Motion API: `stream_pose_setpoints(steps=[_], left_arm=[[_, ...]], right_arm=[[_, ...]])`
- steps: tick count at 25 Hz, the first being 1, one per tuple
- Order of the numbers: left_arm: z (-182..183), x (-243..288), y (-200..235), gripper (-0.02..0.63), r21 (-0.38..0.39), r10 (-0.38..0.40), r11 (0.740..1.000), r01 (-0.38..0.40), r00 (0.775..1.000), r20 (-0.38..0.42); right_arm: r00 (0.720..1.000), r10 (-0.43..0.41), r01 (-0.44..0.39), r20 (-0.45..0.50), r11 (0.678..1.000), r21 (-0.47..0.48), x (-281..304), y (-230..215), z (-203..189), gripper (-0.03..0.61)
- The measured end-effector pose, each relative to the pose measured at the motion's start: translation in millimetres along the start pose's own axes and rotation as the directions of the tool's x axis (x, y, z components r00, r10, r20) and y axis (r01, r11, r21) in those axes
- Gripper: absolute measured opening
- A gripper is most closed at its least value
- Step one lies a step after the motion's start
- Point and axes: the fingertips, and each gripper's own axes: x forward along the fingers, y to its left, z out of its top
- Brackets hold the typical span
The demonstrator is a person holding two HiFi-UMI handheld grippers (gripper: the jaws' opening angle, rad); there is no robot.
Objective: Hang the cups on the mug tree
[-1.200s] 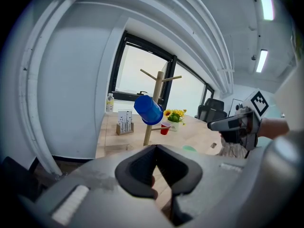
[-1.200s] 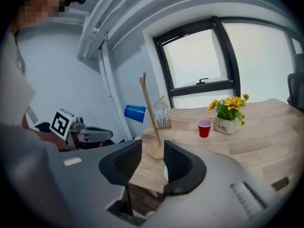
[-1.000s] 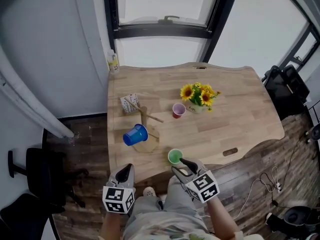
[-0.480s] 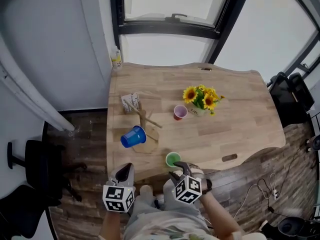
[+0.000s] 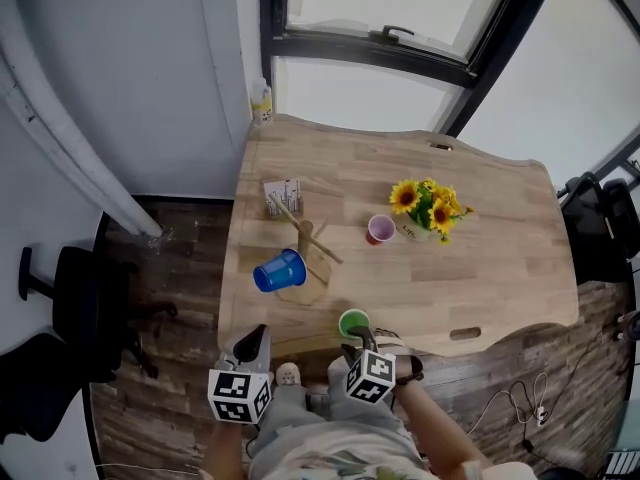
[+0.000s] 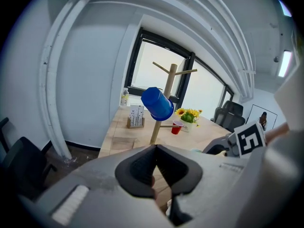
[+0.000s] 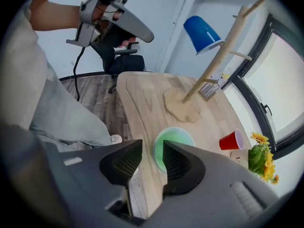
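Right gripper (image 7: 152, 146) sank, fingers (image 7: 126, 163) narrowing, rim of upright green cup (image 7: 175, 134) between them.

Blue cup (image 5: 278, 270), green cup (image 5: 352, 321), red cup (image 5: 380, 229). Yellow sunflowers (image 5: 432, 200), pale wooden table (image 5: 500, 258). Black-and-white squares on both marker cubes (image 5: 238, 396).

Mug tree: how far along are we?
Done: blue cup hangs on the mug tree. In hand: right gripper hovers over the green cup; its jaws have just been closing, rim at their gap, not gripped. Left: green cup, then red cup standing on the table.
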Motion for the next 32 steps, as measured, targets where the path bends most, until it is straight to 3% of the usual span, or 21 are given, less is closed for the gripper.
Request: stream_pose_setpoints(steps=[11, 20, 32], left_arm=[[1, -1, 0, 0.003, -0.056, 0.066, 0.996, -0.065, 0.998, 0.023], [-1, 2, 3, 0.003, -0.082, 0.088, 0.993, -0.086, 0.996, 0.028], [10, 1, 5, 0.003, -0.087, 0.118, 0.990, -0.114, 0.992, 0.049]], right_arm=[[0.998, 0.059, -0.058, 0.008, 0.993, -0.100, 6, 0, -1, 0.034], [0.997, 0.080, -0.077, 0.022, 0.991, -0.112, 1, -7, 3, 0.031], [0.987, 0.116, -0.108, 0.112, 0.991, -0.076, -18, -22, 16, 0.031]])
